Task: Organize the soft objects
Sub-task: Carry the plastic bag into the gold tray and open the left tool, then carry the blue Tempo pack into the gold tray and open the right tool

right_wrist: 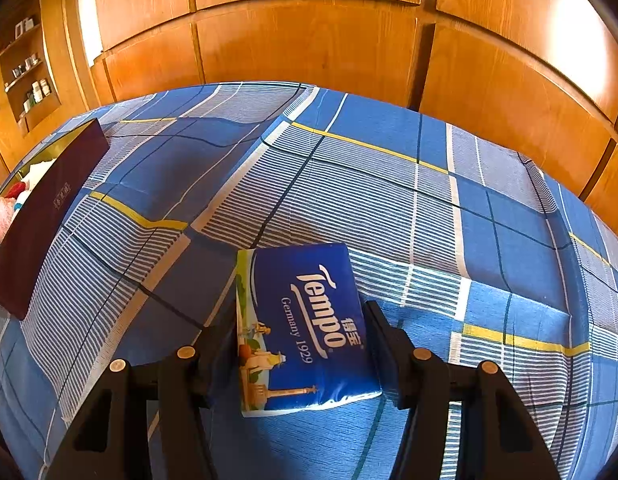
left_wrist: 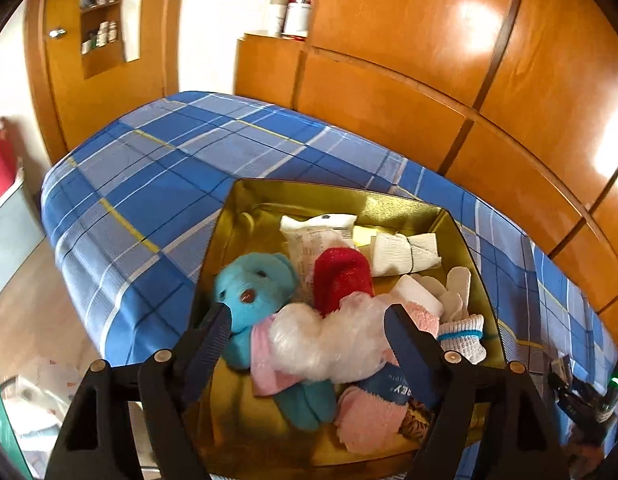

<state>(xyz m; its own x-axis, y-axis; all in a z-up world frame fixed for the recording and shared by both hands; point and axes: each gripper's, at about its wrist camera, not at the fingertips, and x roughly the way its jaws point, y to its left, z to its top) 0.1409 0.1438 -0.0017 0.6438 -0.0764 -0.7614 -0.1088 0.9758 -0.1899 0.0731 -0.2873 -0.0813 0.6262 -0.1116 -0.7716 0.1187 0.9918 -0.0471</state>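
In my right gripper I have the Tempo tissue pack, a blue packet with white lettering. The jaws pinch it from both sides, their dark pads pressed against its long edges, and it sits tilted above the blue plaid bedsheet.

Off to the left in that view stands the dark maroon outer wall of the box, resting on the bed well apart from the pack.

My left gripper hangs over the same box, whose gold inside shows here. Its jaws stand spread wide and press on nothing. Between them lies a crumpled clear plastic bag, on top of the pile. The left finger sits against the blue teddy bear, which wears a pink cloth; I cannot tell whether it truly touches. The right finger hangs over a pink towel with a blue band.

Farther back in the box I see a red fuzzy roll, a white printed packet, a folded white cloth, white cotton pads and a white sock with blue stripes.

Glossy wooden wardrobe panels rise behind the bed.
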